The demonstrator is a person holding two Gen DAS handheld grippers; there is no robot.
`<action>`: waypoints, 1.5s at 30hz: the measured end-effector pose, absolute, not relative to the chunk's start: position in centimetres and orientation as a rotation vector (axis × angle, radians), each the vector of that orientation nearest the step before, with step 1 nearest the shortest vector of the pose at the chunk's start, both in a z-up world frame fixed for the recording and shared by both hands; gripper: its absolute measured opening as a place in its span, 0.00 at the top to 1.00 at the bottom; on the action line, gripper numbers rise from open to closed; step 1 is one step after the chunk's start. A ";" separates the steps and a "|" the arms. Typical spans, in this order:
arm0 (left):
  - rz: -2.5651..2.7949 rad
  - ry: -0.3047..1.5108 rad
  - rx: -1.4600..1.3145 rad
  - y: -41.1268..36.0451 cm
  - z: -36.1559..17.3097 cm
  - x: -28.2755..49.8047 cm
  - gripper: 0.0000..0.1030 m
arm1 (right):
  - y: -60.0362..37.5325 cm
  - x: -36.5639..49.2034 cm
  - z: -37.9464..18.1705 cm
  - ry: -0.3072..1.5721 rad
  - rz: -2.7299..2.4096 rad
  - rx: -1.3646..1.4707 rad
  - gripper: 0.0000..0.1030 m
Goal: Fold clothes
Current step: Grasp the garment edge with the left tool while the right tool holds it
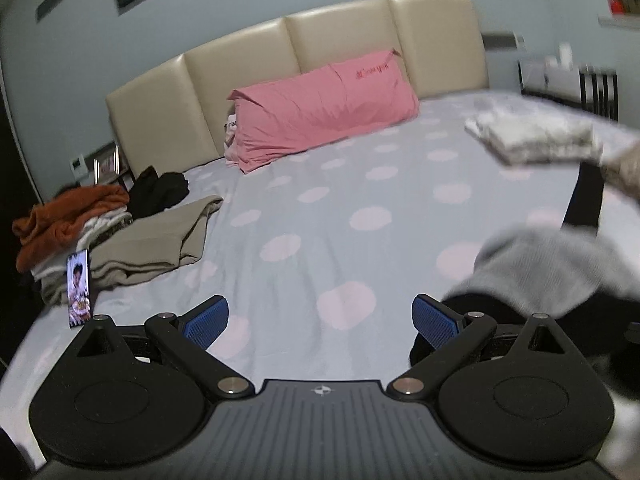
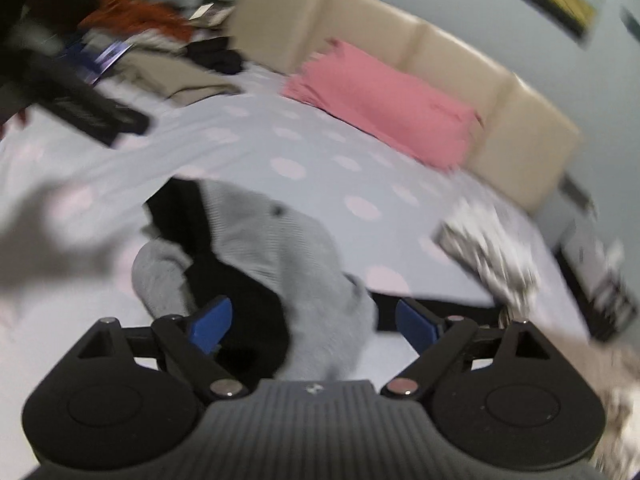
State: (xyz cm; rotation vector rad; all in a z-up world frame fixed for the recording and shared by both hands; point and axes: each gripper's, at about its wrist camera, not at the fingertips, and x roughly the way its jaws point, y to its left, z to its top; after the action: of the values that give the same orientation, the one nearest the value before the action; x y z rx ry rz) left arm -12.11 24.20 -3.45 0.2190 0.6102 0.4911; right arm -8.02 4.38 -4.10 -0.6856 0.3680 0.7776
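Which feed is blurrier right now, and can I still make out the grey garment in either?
Right wrist view: heavy motion smear across headboard and folded patterned cloth, yet the grey and black garment reads fairly clearly. Left wrist view: mostly sharp on pink pillow and clothes pile; the garment at the right edge is blurred. Both bend with fisheye.

A grey-and-black garment (image 2: 276,248) lies crumpled on the bedsheet at about six o'clock in the right wrist view, grey ribbed knit over black fabric, one dark button showing. A folded white-and-grey patterned garment (image 1: 536,136) rests flat toward two o'clock in the left wrist view. At nine o'clock there, a pile gathers: an orange garment (image 1: 68,216) on top, a beige garment (image 1: 160,236) spread beside it, and a black garment (image 1: 160,190) behind.
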 end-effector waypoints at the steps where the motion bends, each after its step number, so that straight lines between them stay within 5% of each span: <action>1: 0.481 0.614 0.258 23.8 -4.1 -11.9 0.03 | 5.3 -8.2 -4.7 0.354 0.792 -0.724 0.12; 6: 0.417 0.621 0.326 23.2 -5.9 -11.1 0.03 | 8.3 -8.3 -6.9 0.335 0.830 -0.837 0.14; 14: 0.261 0.702 0.290 23.8 -7.2 -9.7 0.13 | 8.3 -7.1 -7.5 0.415 0.804 -0.846 0.35; 16: 0.207 0.735 0.277 23.9 -7.5 -9.1 0.24 | 8.2 -6.8 -7.5 0.426 0.798 -0.841 0.41; 18: 0.151 0.781 0.249 24.2 -8.0 -8.4 0.53 | 7.9 -6.6 -7.3 0.439 0.800 -0.825 0.45; 21: 0.092 0.840 0.189 24.9 -8.8 -7.4 0.72 | 7.7 -6.5 -7.0 0.457 0.804 -0.805 0.56; 26: 0.029 0.863 0.123 25.7 -8.8 -6.9 0.91 | 7.5 -6.4 -6.5 0.487 0.809 -0.764 0.74; 32: -0.002 0.865 0.064 26.2 -7.9 -7.4 0.96 | 6.5 -6.2 -4.6 0.515 0.841 -0.669 0.79; 37: -0.019 0.854 0.036 26.3 -7.4 -7.5 0.96 | 5.5 -5.3 -3.9 0.543 0.823 -0.616 0.66; 42: -0.033 0.844 0.022 26.3 -6.3 -7.2 0.96 | 5.3 -5.4 -3.9 0.509 0.823 -0.618 0.67; 45: -0.038 0.844 0.023 26.2 -6.0 -6.7 0.97 | 5.4 -5.3 -4.0 0.519 0.820 -0.620 0.87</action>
State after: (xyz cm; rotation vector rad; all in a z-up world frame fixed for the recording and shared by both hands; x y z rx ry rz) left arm -6.73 26.20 -5.95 0.0228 0.8445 -0.0380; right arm -5.25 5.38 -4.00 -0.6201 0.5192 0.8199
